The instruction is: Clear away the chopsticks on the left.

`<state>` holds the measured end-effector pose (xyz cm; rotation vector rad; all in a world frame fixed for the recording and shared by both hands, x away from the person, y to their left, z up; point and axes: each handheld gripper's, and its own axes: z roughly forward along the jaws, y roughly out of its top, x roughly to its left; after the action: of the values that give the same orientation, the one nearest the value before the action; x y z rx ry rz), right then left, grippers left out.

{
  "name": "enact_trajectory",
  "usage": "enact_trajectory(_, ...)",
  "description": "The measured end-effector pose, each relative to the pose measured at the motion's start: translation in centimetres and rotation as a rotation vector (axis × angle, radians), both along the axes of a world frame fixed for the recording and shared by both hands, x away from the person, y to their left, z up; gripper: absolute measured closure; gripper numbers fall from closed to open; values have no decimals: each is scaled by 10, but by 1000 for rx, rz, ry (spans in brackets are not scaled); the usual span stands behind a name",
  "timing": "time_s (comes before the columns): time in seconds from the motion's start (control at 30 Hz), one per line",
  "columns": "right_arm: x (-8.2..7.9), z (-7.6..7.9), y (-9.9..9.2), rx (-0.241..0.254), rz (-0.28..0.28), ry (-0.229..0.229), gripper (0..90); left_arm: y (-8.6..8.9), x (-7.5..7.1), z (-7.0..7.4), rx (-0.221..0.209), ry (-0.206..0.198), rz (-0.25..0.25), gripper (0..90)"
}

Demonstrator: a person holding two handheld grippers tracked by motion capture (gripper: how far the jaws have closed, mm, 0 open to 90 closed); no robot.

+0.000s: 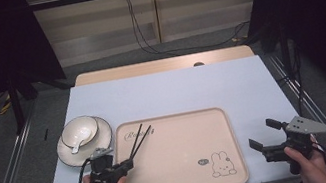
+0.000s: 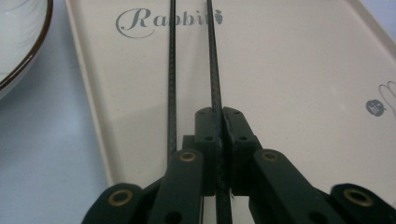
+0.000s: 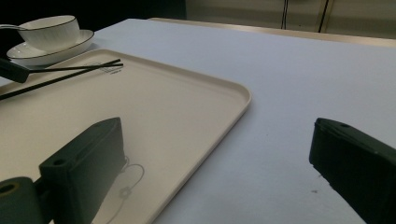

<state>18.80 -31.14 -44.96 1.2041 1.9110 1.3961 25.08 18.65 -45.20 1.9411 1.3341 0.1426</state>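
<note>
My left tool is clenched on one black chopstick, pinching it near its back end, while the second chopstick lies just beside it, outside the jaws, on the tray. Both sticks run forward across the tray's left part, their tips reaching the printed word near its far left corner. I judge them light, stiff and thin, with a finely textured surface that should resist slipping; a grip this far back leaves the long front free to swing, so a hold nearer the middle would steady it. My right tool is released, jaws wide apart, hovering off the tray's right edge over the table. Left of the tray a bowl with a spoon in it sits on a saucer; these look breakable. The table is pale and smooth; beyond it are grey floor, cables and dark curtains.
</note>
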Motion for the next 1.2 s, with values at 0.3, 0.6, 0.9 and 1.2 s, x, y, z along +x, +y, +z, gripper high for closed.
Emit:
enact_trajectory(0.3, 0, 0, 1, 2, 8, -3, 32, -4, 2, -9, 36, 42, -5, 856)
enact_trajectory(0.6, -1, 0, 2, -25, 20, -33, 30, -6, 3, -13, 60, 52, 3, 853)
enact_trajectory(0.9, -2, 0, 3, -28, 21, -58, 29, -5, 3, -13, 60, 52, -4, 842)
enact_trajectory(1.2, -2, 0, 3, -26, 22, -56, 29, -3, 5, -13, 34, 56, -14, 775)
